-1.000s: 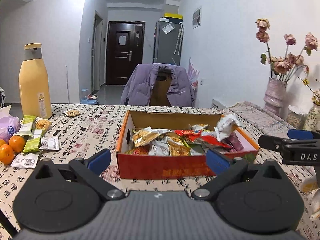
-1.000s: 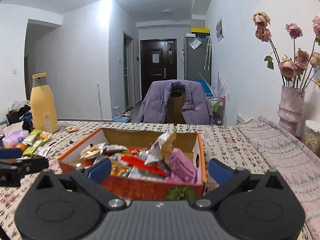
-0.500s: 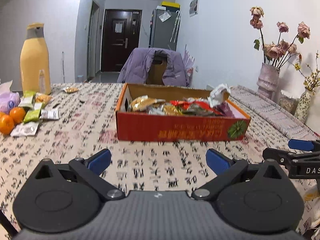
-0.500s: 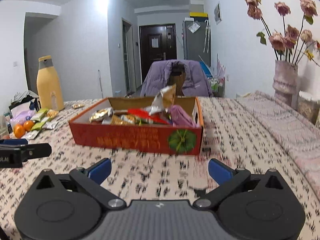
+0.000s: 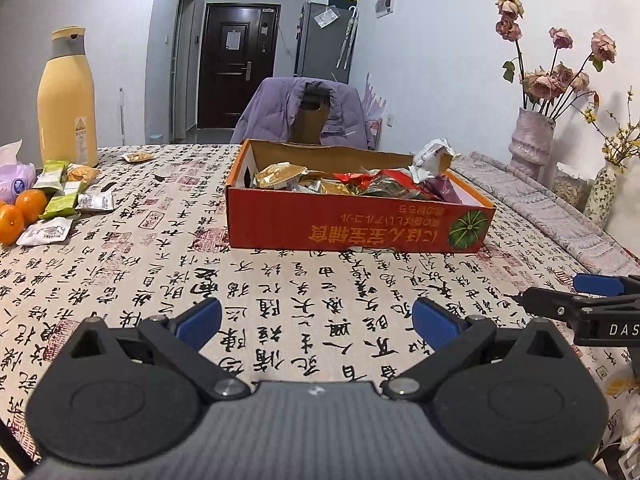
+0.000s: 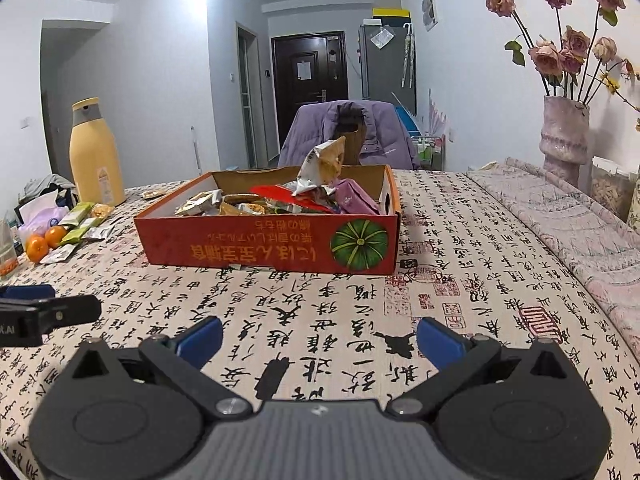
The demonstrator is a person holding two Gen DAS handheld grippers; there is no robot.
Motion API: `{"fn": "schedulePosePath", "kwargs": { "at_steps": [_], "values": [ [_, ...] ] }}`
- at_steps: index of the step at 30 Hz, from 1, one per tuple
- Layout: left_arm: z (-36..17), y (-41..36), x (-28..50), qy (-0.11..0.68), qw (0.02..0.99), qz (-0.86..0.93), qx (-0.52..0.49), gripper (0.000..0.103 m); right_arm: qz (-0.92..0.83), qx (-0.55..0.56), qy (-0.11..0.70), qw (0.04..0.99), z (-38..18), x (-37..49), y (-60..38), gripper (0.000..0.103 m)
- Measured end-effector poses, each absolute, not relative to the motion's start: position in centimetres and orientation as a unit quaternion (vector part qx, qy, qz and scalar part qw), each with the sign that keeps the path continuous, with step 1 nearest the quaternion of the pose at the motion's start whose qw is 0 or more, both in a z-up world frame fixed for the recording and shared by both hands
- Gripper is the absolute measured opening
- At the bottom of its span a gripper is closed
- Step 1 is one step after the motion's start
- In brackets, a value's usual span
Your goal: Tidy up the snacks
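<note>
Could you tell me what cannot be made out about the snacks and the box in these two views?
- Snacks low in the box: hidden in both views by its front wall and by the upper packets.
- Wording on the loose packets by the oranges: too small in both views.
- Right gripper in the left view: cut off by the right edge.
- Left gripper in the right view: cut off by the left edge.

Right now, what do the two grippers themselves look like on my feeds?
Both are alike: a dark grey ribbed body, two round black housings, and black linkage arms with silver pivot screws. The left gripper and the right gripper each end in blue-padded fingers. Seen from the side, the right one carries white lettering, "DAS". No cables or sleeves show.
</note>
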State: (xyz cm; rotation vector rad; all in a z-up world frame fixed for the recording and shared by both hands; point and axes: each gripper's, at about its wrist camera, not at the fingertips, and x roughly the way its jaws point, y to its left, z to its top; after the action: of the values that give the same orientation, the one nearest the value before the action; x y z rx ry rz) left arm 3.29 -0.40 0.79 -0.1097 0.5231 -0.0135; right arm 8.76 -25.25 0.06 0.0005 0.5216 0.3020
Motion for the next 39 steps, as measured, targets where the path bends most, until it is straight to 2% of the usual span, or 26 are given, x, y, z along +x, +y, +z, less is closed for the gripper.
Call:
{"fn": "schedulePosePath", "kwargs": {
  "at_steps": [39],
  "values": [
    [1.05,-0.68,3.07,0.254,0.966,-0.01,-0.053,0.103,0.152,0.003,0.26,0.954,0.18,8.66,-24.99,0.103]
  ]
}}
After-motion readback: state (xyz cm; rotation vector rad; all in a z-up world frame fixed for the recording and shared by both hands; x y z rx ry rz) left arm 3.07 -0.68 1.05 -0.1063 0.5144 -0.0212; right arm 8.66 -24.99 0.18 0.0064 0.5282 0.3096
